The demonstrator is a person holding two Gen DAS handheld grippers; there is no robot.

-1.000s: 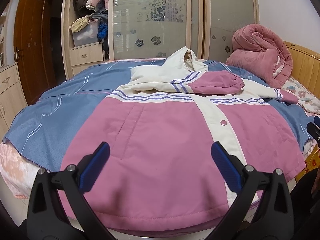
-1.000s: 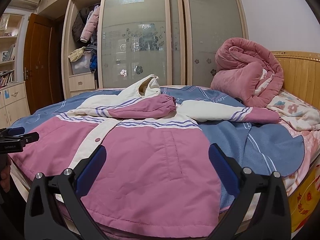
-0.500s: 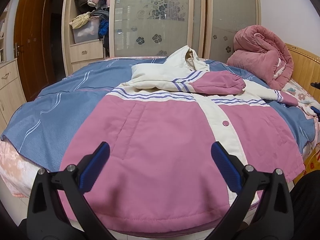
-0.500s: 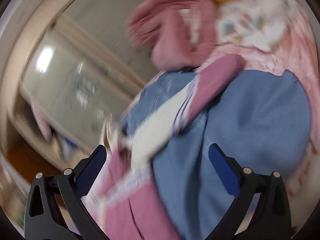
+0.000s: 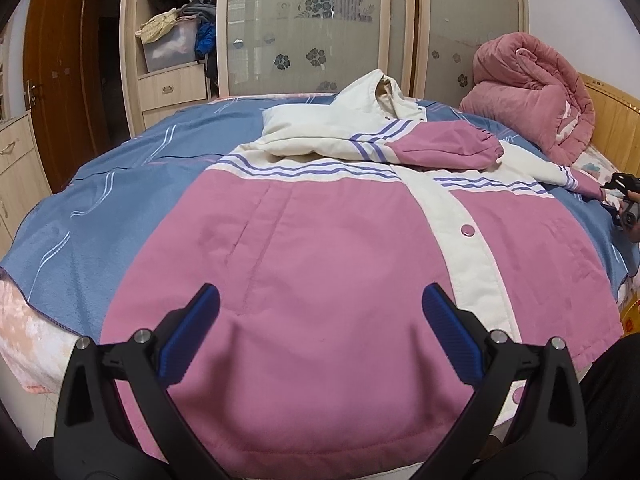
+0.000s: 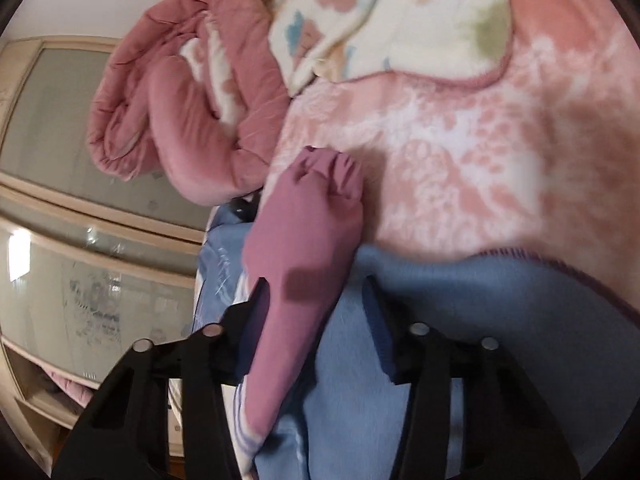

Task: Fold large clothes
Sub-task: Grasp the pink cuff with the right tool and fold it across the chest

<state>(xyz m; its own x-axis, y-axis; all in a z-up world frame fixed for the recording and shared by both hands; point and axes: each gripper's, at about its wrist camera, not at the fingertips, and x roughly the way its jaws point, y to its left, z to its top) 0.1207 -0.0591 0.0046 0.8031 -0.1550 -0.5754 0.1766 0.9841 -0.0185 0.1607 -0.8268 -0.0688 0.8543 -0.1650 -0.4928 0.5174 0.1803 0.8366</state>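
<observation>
Pink and cream, the jacket [image 5: 320, 264] lies spread front-up across the bed's [image 5: 92, 216] blue cover, hem at the near edge, one sleeve folded over the chest. Left tongs [image 5: 320, 336] hang wide apart above the hem, empty. Right tongs [image 6: 320, 312] are closing around the other sleeve's cuff [image 6: 316, 216] near the bed's far right edge.

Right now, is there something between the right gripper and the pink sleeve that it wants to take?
No. The pink sleeve already lies between the fingers of the right gripper, whose jaws are closing, and nothing visible stands in between. Only the blue blanket lies under it. The other sleeve is already folded across the jacket.
</observation>
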